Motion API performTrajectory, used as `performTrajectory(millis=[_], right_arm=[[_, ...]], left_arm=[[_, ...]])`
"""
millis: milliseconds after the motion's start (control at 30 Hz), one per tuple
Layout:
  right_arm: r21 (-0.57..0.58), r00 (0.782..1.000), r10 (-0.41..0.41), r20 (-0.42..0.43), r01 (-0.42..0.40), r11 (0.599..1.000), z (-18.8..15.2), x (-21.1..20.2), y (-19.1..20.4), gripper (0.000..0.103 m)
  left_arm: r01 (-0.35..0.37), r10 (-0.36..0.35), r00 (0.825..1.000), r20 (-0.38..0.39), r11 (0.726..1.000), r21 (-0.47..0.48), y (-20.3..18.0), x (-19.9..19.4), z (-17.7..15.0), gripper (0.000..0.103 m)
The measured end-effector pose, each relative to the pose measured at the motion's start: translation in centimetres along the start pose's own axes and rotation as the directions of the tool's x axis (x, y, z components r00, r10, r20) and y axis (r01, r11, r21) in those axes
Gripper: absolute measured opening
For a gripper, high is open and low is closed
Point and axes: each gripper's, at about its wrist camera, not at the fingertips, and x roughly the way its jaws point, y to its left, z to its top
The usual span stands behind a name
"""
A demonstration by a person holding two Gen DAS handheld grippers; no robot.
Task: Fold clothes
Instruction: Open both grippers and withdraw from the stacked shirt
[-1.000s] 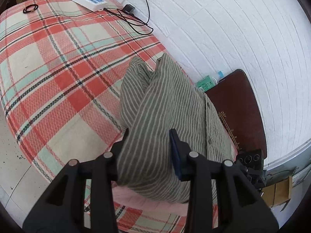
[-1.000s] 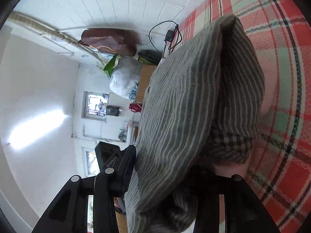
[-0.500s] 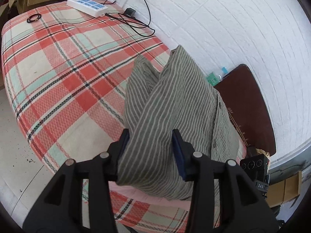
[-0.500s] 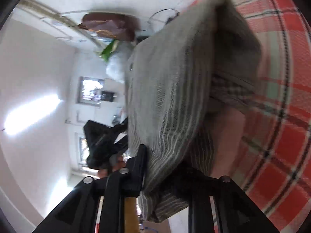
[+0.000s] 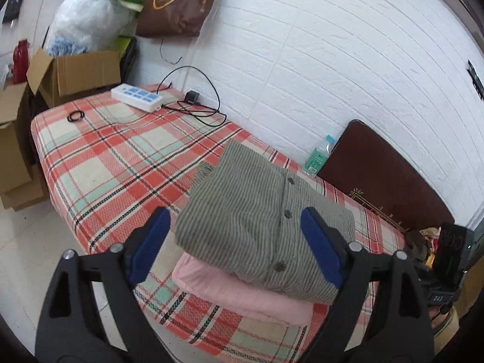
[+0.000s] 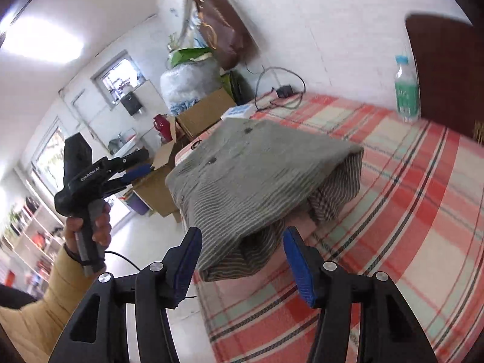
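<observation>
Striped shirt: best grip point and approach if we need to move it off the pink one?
Probably the near folded edge of the striped shirt, from the bed's open floor side. The layers bunch thickest there and overhang the pink garment, and the wall blocks the far side.

A plaid-covered bed (image 5: 115,163) carries folded pink garment (image 5: 242,296), power strip (image 5: 136,97), bottle (image 5: 317,158).

I saw a white brick wall (image 5: 332,60) behind the plaid-covered bed (image 5: 106,163). Cardboard boxes (image 5: 78,72) stood beside it, windows (image 6: 116,74) bright beyond.
</observation>
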Motion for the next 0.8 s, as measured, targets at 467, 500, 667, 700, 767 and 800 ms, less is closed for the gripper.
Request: performTrajectory(millis=[467,500,667,700,767,800], right_arm=[[-0.169,0.999,-0.026,0.045,0.033,0.985,-7.3,-8.3,3.2,0.085],[-0.163,0.999,-0.030,0.040,0.036,0.986,-7.3,-8.2,3.1,0.085],[-0.135,0.999,-0.022,0.030,0.026,0.991,-7.5,-8.4,3.0,0.085],[-0.128,0.999,-0.022,0.028,0.025,0.991,-7.6,-8.5,2.9,0.085],[-0.119,0.999,-0.020,0.027,0.023,0.993,-7.5,-8.2,3.1,0.085],[-0.118,1.000,-0.016,0.024,0.019,0.993,-7.4,-7.9,3.3,0.085]], left_arm=[[0.073,-0.071,0.993,-0.095,0.997,0.019,-6.0,0.8,-6.4,0.102],[0.075,-0.073,0.993,-0.093,0.997,0.022,-6.1,0.7,-6.5,0.102],[0.079,-0.075,0.996,-0.047,0.994,0.070,-7.6,-0.4,-6.8,0.102],[0.079,-0.076,0.996,-0.038,0.994,0.081,-7.9,-0.6,-6.8,0.102],[0.079,-0.078,0.997,-0.018,0.992,0.101,-8.6,-1.1,-7.0,0.102],[0.060,-0.059,0.998,-0.010,0.991,0.119,-9.1,-1.3,-7.0,0.102]])
